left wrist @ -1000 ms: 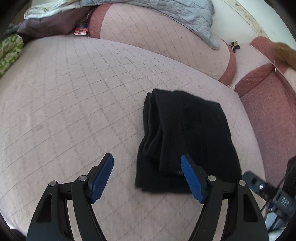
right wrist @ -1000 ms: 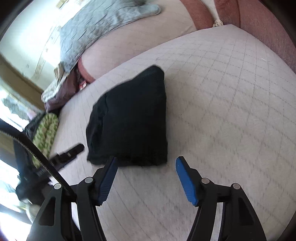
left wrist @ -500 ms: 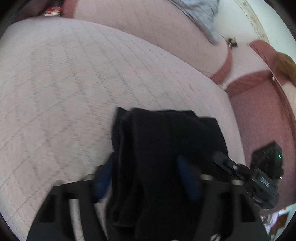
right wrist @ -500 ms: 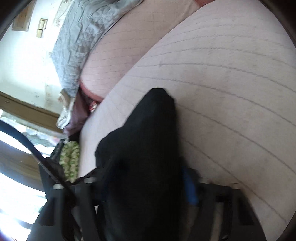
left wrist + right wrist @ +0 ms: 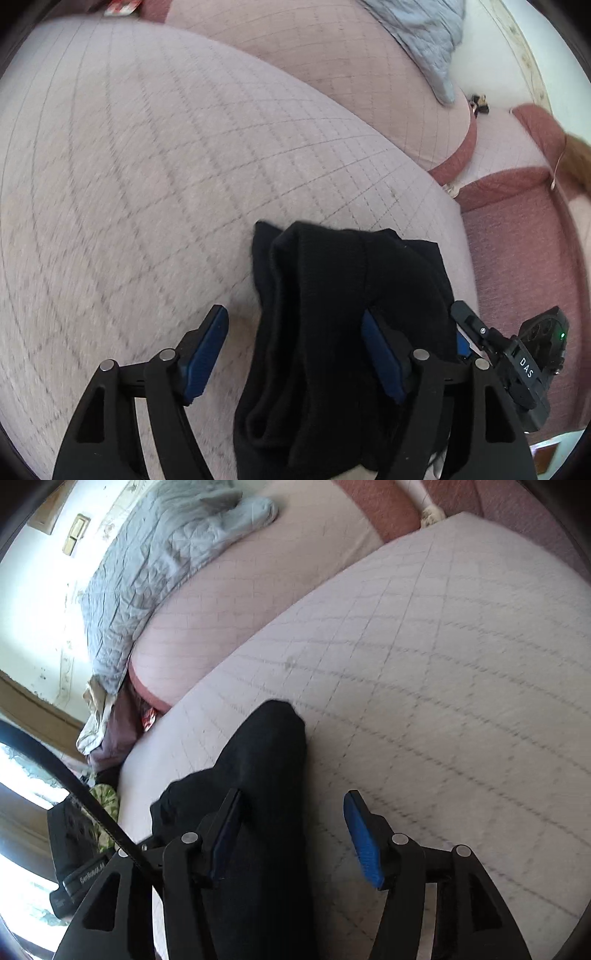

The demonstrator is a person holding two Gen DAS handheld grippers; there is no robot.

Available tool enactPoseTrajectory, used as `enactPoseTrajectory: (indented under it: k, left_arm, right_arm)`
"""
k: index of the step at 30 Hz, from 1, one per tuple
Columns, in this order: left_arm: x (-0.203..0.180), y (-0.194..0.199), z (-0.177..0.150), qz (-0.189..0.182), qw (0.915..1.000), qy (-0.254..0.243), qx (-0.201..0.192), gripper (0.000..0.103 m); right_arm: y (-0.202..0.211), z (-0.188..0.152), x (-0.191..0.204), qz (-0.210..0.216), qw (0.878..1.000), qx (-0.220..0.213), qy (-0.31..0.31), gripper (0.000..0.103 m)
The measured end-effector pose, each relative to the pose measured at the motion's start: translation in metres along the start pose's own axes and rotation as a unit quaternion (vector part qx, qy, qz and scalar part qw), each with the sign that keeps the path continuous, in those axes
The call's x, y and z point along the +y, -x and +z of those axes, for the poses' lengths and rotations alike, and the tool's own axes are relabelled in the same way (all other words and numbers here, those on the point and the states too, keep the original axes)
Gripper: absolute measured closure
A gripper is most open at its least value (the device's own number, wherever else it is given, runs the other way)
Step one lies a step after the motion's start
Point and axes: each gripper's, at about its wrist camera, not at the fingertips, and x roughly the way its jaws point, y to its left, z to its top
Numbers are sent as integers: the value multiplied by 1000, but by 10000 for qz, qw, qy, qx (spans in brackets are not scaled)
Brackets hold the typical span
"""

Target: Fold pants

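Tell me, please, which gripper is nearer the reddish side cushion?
Right. The right gripper is at the black pants' edge beside the reddish side cushion; the left gripper straddles their opposite edge. Both jaws have just been opening, pants between them.

Bright daylight fills both views, glaring white at the right-wrist view's left edge. The quilted pale-pink cushion (image 5: 155, 177) smears with motion blur. Fisheye bending darkens the corners.

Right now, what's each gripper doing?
Left gripper: jaws just reopened, folded black knit pants loose between them.
Right gripper: open too, pants between, unpinched.
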Motion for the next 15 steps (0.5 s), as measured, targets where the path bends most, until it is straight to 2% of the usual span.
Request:
enactPoseTrajectory:
  k: [3, 10, 13, 15]
  left_arm:
    - [13, 11, -7, -17, 9998, 182, 25, 30]
    - [26, 51, -32, 606, 9979, 164, -141, 30]
    - [11, 84, -57, 957, 9936, -305, -516, 30]
    - [-6, 109, -81, 1211, 9856, -748, -908, 30]
  right_arm:
    - [17, -5, 13, -91, 9993, -246, 248, 41]
    - [57, -46, 37, -40, 9967, -281, 757, 38]
    - [80, -65, 55, 12, 9947, -317, 981, 32]
    - [103, -85, 64, 137, 9935, -364, 1067, 26]
